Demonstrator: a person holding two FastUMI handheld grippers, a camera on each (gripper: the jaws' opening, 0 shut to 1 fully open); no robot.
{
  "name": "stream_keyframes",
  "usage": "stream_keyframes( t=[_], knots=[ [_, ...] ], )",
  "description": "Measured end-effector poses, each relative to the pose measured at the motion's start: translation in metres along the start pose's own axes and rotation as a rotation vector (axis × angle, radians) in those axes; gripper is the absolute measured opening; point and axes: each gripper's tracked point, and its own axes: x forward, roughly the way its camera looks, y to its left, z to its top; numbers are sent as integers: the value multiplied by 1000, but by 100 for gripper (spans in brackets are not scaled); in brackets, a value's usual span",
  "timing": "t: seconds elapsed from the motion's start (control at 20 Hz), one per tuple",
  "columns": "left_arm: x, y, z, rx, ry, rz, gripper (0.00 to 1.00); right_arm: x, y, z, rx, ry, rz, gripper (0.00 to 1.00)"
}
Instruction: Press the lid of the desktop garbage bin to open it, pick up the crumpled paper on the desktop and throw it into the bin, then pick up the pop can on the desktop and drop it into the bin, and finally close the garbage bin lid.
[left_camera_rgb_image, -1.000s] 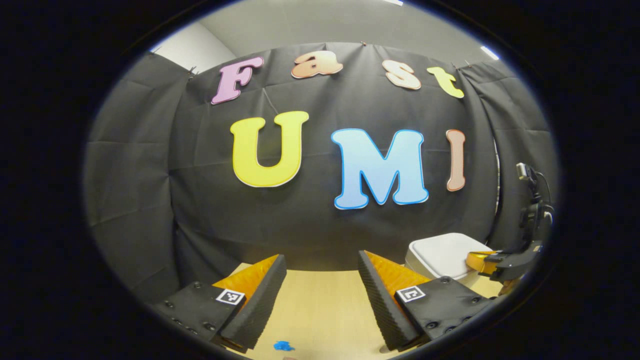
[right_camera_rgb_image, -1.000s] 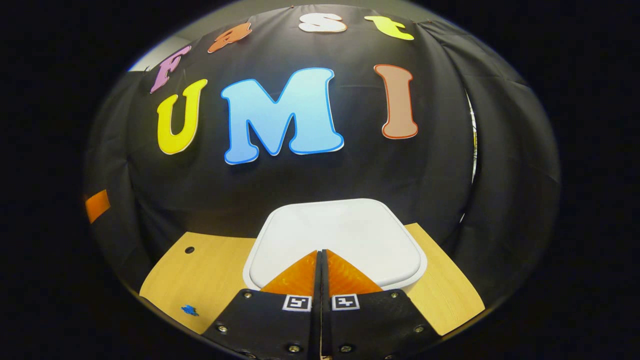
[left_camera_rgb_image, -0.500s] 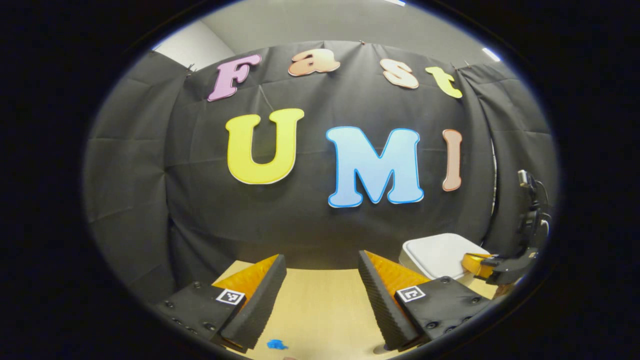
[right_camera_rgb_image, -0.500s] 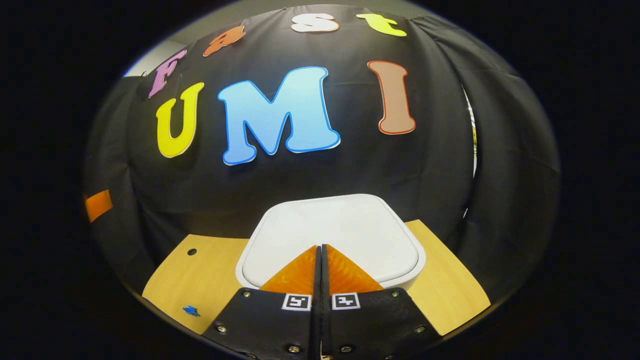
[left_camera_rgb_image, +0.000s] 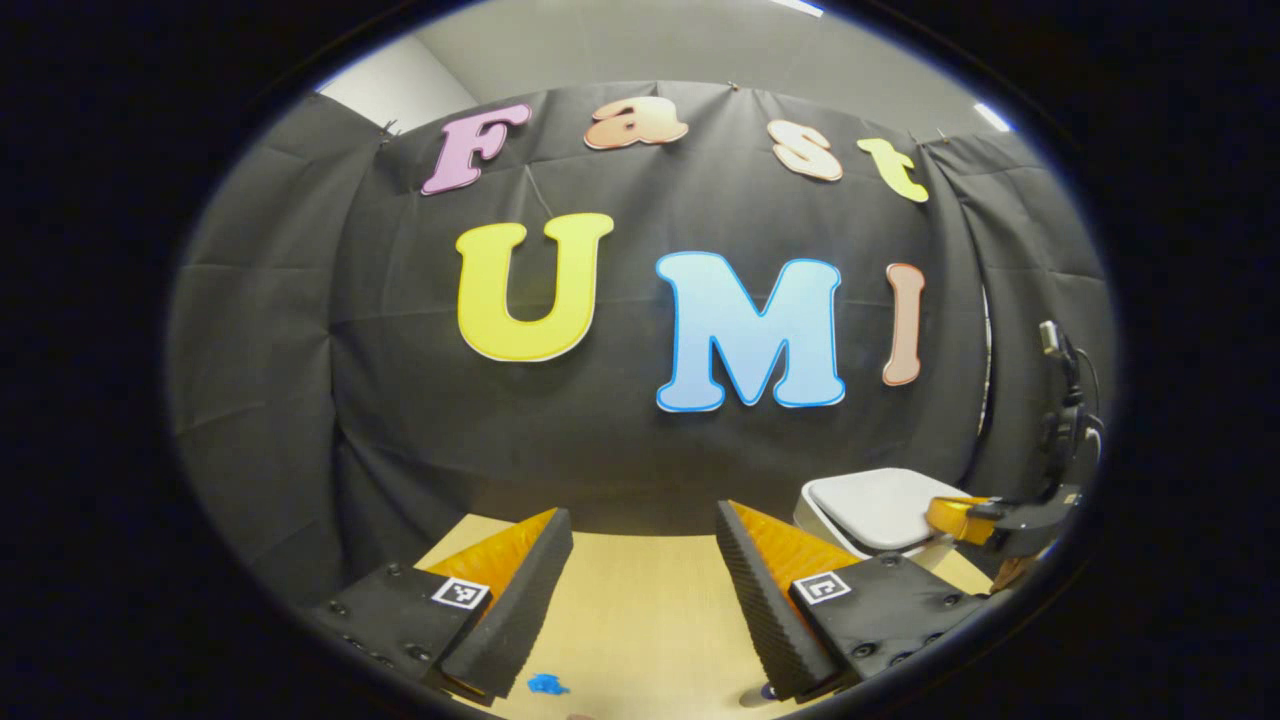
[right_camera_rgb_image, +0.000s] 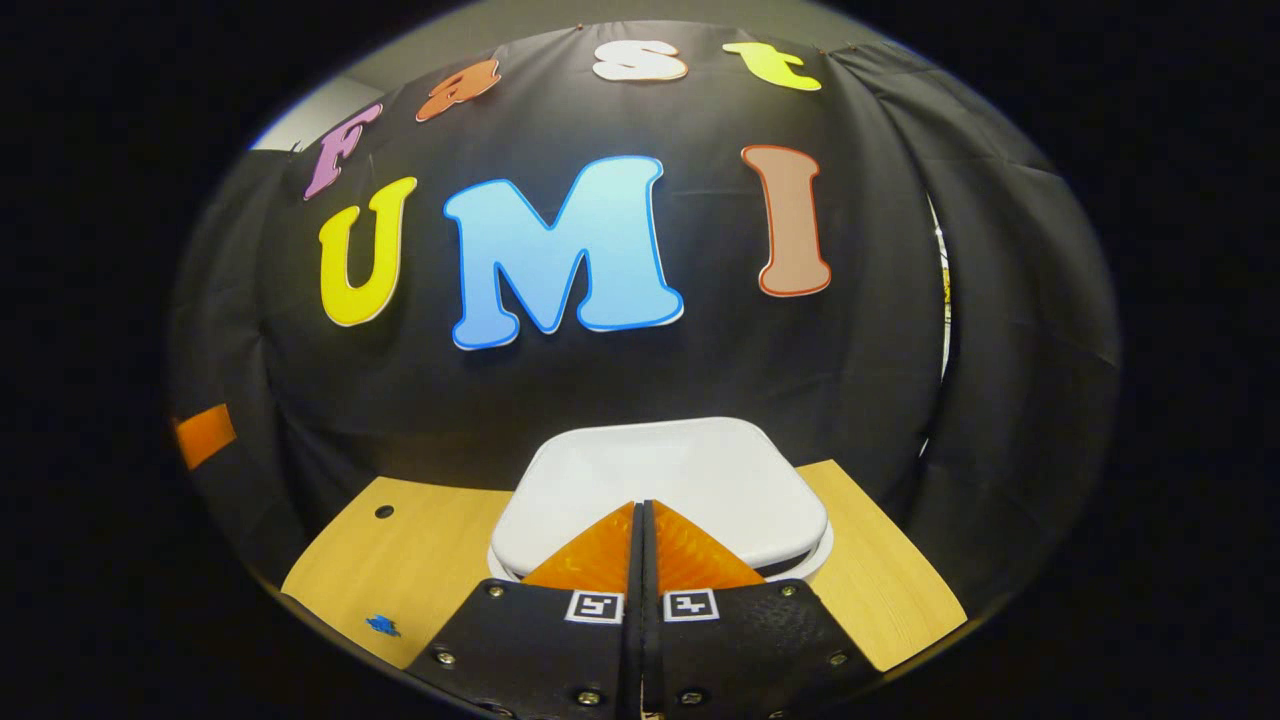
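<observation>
- Pressing on the lid (right_camera_rgb_image: 665, 485) of the bin (left_camera_rgb_image: 868, 512) is judged underway: the right gripper (right_camera_rgb_image: 641, 512), fingers closed together, is set at its near edge.
- Well left of the bin, the left gripper (left_camera_rgb_image: 640, 560) is held open, empty.

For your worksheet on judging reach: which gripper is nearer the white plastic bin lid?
Right. The right gripper, fingers together, has its tips over the white plastic bin lid's near edge. The left gripper, fingers apart, hangs over the wooden desktop beside the bin.
</observation>
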Motion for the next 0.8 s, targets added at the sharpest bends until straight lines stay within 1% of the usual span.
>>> stream_keyframes(
  t=[0.2, 0.65, 0.8],
  knots=[
    [-5, -1, 1, -3, -6, -10, 94, -18, 4, 31, 28, -73, -1, 0],
    [-12, -4, 1, 10, -11, -25, 94, -40, 14, 52, 30, -125, 18, 0],
    [-13, -3, -5, 14, -11, -26, 94, -43, 17, 59, 27, -135, 23, 0]
  ],
)
